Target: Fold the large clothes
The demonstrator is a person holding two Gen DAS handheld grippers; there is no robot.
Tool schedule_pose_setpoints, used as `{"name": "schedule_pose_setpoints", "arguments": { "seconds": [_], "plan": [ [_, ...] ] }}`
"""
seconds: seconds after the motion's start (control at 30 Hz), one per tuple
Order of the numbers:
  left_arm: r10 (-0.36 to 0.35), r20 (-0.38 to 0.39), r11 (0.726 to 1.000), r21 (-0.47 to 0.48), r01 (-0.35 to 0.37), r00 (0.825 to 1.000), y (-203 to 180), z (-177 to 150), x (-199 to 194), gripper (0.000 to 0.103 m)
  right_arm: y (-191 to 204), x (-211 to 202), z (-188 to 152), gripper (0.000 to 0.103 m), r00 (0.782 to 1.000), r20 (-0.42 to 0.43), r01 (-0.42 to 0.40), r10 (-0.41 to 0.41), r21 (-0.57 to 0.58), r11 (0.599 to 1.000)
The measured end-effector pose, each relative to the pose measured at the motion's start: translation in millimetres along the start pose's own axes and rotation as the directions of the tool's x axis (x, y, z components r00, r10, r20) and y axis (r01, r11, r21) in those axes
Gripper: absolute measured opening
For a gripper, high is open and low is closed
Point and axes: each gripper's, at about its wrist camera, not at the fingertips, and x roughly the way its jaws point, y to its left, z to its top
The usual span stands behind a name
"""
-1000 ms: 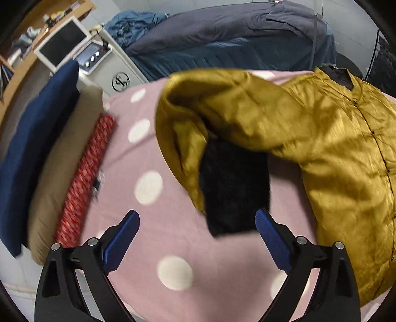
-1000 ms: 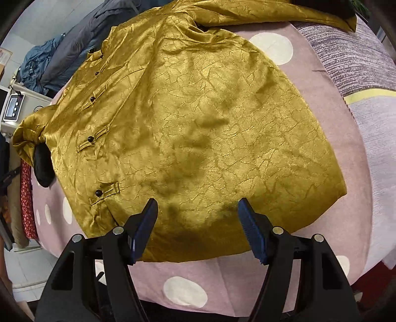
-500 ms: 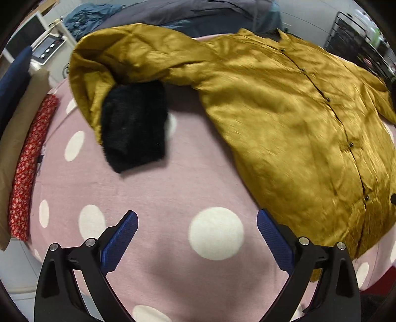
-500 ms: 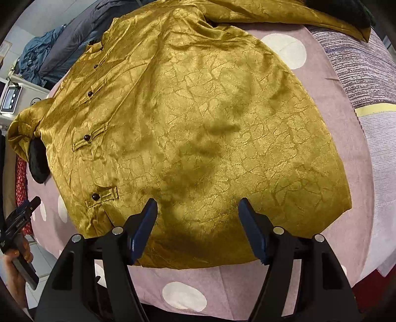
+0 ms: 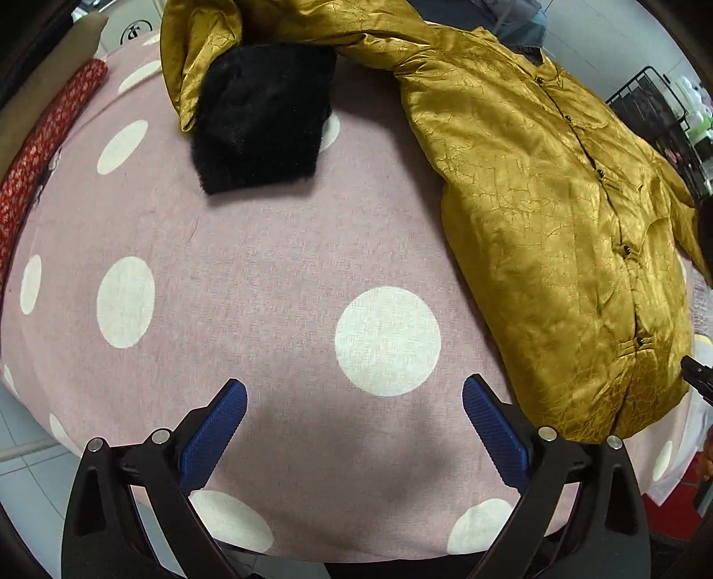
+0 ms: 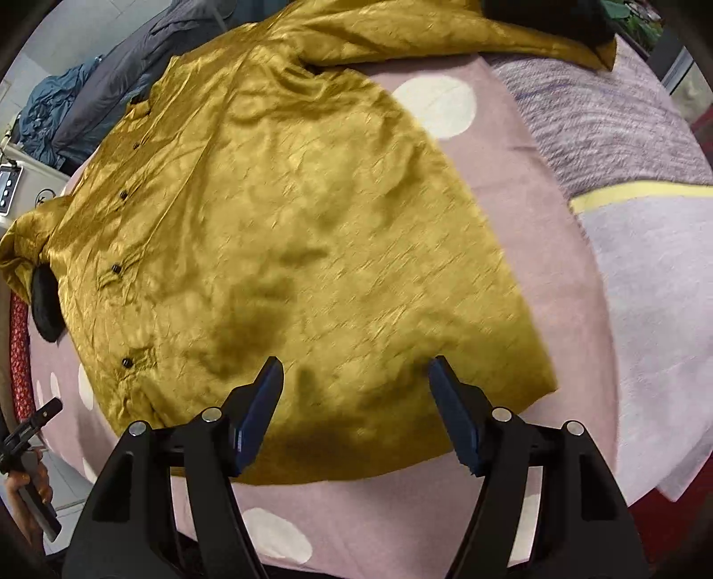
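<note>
A gold satin jacket (image 6: pixel 285 231) with small black buttons lies spread face up on a pink polka-dot blanket (image 5: pixel 249 276). One sleeve is bent back at the far left, its black fur cuff (image 5: pixel 263 120) resting on the blanket. My left gripper (image 5: pixel 352 427) is open above bare blanket, left of the jacket's hem (image 5: pixel 592 401) and nearer than the cuff. Over the jacket's lower hem my right gripper (image 6: pixel 354 409) hovers open, nothing between its blue pads. The other sleeve (image 6: pixel 445 31) stretches toward the far right.
Folded red patterned fabric (image 5: pixel 40 151) and tan cloth line the blanket's left edge. A lilac blanket with a yellow stripe (image 6: pixel 646 196) covers the right side. Grey and blue bedding (image 6: pixel 102 89) is piled at the back. A hand holding the left gripper (image 6: pixel 26 450) shows at lower left.
The left gripper has swung down and toward the near edge, so the fur cuff now sits farther ahead and the jacket's button front shows at right. The right gripper shifted slightly over the hem.
</note>
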Motion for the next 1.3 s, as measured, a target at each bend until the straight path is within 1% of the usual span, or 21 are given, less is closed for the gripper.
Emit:
{"name": "schedule_pose_setpoints", "arguments": {
  "seconds": [0.13,0.23,0.37,0.43,0.47,0.5,0.57,0.7,0.77,0.8,0.87,0.93,0.97,1.0,1.07,1.1,1.13,1.17,1.23,1.27,1.3],
  "plan": [
    [-0.061,-0.038,0.998,0.011,0.062,0.997,-12.9,1.3,6.3,0.093,-14.5,-5.8,21.0,0.068,0.997,0.053,0.048,-0.047,-0.009,0.999],
    [-0.087,-0.073,0.995,0.046,0.090,0.994,-28.9,-1.6,16.9,0.089,-27.4,3.0,32.3,0.068,0.996,0.041,0.075,-0.074,-0.015,0.997],
    [-0.073,-0.092,0.992,0.099,0.082,0.993,-44.1,-8.0,23.3,0.090,-39.6,28.4,33.3,0.069,0.993,0.000,0.116,-0.116,-0.038,0.992],
    [-0.064,-0.091,0.991,0.111,0.074,0.994,-46.5,-10.0,23.7,0.090,-32.6,31.5,27.6,0.068,0.988,0.036,0.154,-0.151,-0.098,0.983],
    [-0.063,-0.092,0.991,0.109,0.073,0.994,-45.6,-10.6,23.8,0.090,-25.6,33.0,24.8,0.062,0.987,0.037,0.162,-0.158,-0.143,0.976],
    [-0.064,-0.094,0.992,0.105,0.074,0.994,-44.0,-11.0,23.7,0.090,-19.1,33.2,22.3,0.043,0.987,0.039,0.159,-0.154,-0.177,0.971],
    [-0.064,-0.096,0.993,0.093,0.073,0.993,-40.1,-10.5,24.5,0.090,-7.2,29.6,16.3,0.014,0.994,0.042,0.109,-0.102,-0.239,0.965],
    [-0.066,-0.093,0.994,0.080,0.073,0.993,-30.7,-11.0,23.1,0.090,2.2,12.6,14.2,0.010,0.997,0.003,-0.081,0.082,-0.179,0.981],
    [-0.067,-0.087,0.994,0.076,0.074,0.994,-27.4,-11.2,21.8,0.090,7.4,-11.2,18.6,0.010,0.959,0.008,-0.280,0.282,-0.093,0.955],
    [-0.078,-0.086,0.994,0.067,0.083,0.993,-24.7,-11.9,21.6,0.091,11.5,-23.7,21.0,0.010,0.930,0.016,-0.364,0.366,-0.070,0.929],
    [-0.110,-0.086,0.993,0.039,0.114,0.990,-19.2,-12.8,22.7,0.091,26.7,-57.6,32.4,0.010,0.851,0.060,-0.519,0.522,-0.057,0.853],
    [-0.138,-0.089,0.990,0.014,0.139,0.987,-15.5,-13.6,23.7,0.092,39.3,-95.6,51.0,0.010,0.764,0.133,-0.630,0.632,-0.062,0.774],
    [-0.143,-0.087,0.989,0.008,0.144,0.986,-14.6,-13.6,24.1,0.092,42.0,-114.3,62.4,0.009,0.723,0.197,-0.665,0.662,-0.059,0.745],
    [-0.145,-0.084,0.989,0.008,0.146,0.986,-14.6,-13.1,25.5,0.092,29.5,-136.1,78.9,0.009,0.662,0.287,-0.715,0.692,-0.035,0.699],
    [-0.151,-0.076,0.988,0.019,0.153,0.986,-17.1,-15.6,26.0,0.092,2.8,-161.4,105.5,0.008,0.597,0.421,-0.758,0.682,0.018,0.652],
    [-0.154,-0.072,0.987,0.033,0.156,0.985,-20.0,-14.3,26.3,0.092,-1.1,-167.2,117.9,0.008,0.588,0.463,-0.760,0.664,0.032,0.650],
    [-0.152,-0.070,0.987,0.043,0.155,0.986,-28.3,-18.5,27.6,0.092,-17.2,-175.1,130.5,0.008,0.600,0.513,-0.734,0.614,0.049,0.677],
    [-0.149,-0.068,0.987,0.055,0.153,0.986,-32.4,-16.7,28.7,0.092,-34.0,-179.8,142.8,0.008,0.630,0.550,-0.692,0.548,0.078,0.717],
    [-0.150,-0.065,0.985,0.079,0.155,0.987,-47.6,-7.8,33.5,0.092,-58.7,-176.6,154.5,0.008,0.658,0.566,-0.670,0.497,0.137,0.730],
    [-0.160,-0.062,0.983,0.081,0.165,0.985,-53.3,-4.5,34.4,0.092,-69.6,-170.9,161.0,0.008,0.688,0.559,-0.643,0.462,0.177,0.745],
    [-0.178,-0.061,0.980,0.077,0.182,0.982,-61.0,0.4,36.6,0.092,-78.0,-162.7,166.4,0.008,0.738,0.539,-0.588,0.407,0.216,0.780]
  ]
}}
